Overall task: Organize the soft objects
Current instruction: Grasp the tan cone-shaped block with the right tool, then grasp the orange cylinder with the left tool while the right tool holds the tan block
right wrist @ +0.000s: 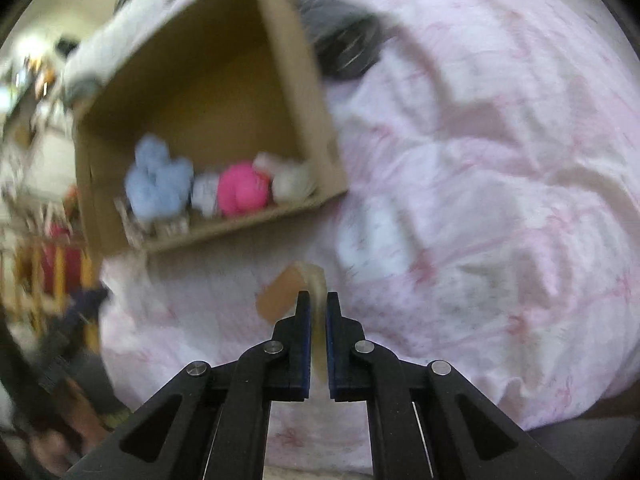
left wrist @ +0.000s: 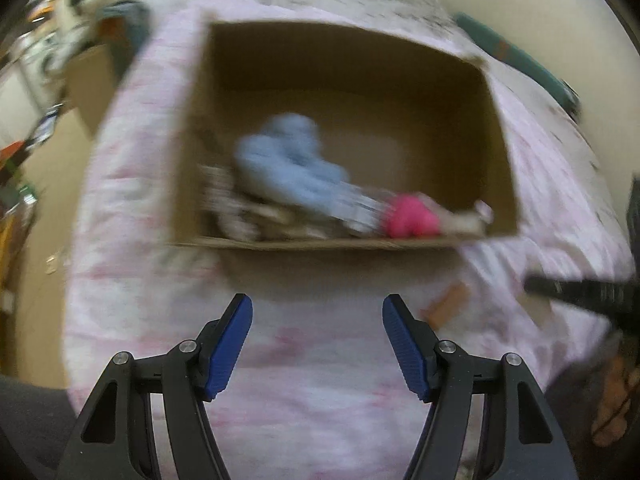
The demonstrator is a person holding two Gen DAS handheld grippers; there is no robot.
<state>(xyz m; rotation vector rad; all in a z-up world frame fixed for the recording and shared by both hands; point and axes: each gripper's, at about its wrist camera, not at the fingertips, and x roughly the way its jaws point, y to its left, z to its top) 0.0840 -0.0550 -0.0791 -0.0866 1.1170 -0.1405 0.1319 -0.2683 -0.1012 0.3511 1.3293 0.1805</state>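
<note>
An open cardboard box (left wrist: 496, 132) (right wrist: 288, 80) lies on a pink-patterned bed cover. Inside it are a light blue plush (left wrist: 288, 160) (right wrist: 156, 184), a pink plush (left wrist: 410, 218) (right wrist: 240, 188), a white soft item (right wrist: 292, 184) and some patterned fabric (left wrist: 228, 208). My right gripper (right wrist: 318, 300) is shut on a thin tan and cream soft piece (right wrist: 284, 290) that sticks out past its fingertips, just in front of the box. The same tan piece (left wrist: 448, 306) shows in the left wrist view. My left gripper (left wrist: 316, 312) stands open over the cover with nothing between its fingers.
A dark grey item (right wrist: 344, 44) lies on the bed cover (right wrist: 500, 200) beside the box's right wall. The right gripper's black arm (left wrist: 580, 292) enters from the right in the left wrist view. Shelves and clutter (left wrist: 24, 140) stand beyond the bed's left edge.
</note>
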